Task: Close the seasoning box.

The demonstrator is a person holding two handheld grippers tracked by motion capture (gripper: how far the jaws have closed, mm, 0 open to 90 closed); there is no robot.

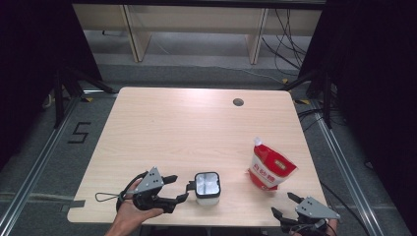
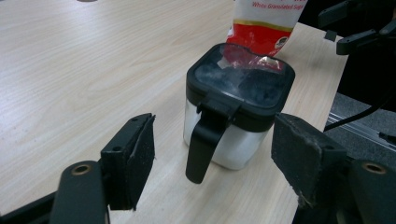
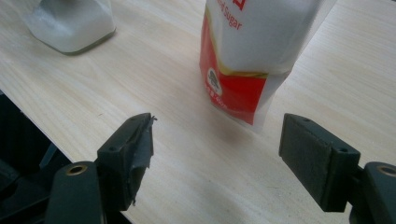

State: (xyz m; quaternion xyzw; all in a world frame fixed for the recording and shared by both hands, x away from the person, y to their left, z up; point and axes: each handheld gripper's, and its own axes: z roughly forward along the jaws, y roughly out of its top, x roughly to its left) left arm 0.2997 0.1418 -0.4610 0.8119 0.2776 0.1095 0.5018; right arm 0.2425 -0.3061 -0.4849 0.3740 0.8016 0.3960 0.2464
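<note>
The jar (image 2: 236,116) is clear with white contents, a black lid (image 2: 243,86) and a black handle (image 2: 203,144). The pouch (image 1: 269,169) is red and white with a thin gold band. The table (image 1: 187,128) is pale woodgrain.

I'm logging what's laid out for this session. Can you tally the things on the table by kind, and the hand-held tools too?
Lidded container with black lid and handle: 1
Red and white sugar pouch: 1
Hand-held tools: 2, the left tool and the right tool, both open with nothing between the jaws
Total: 4
</note>
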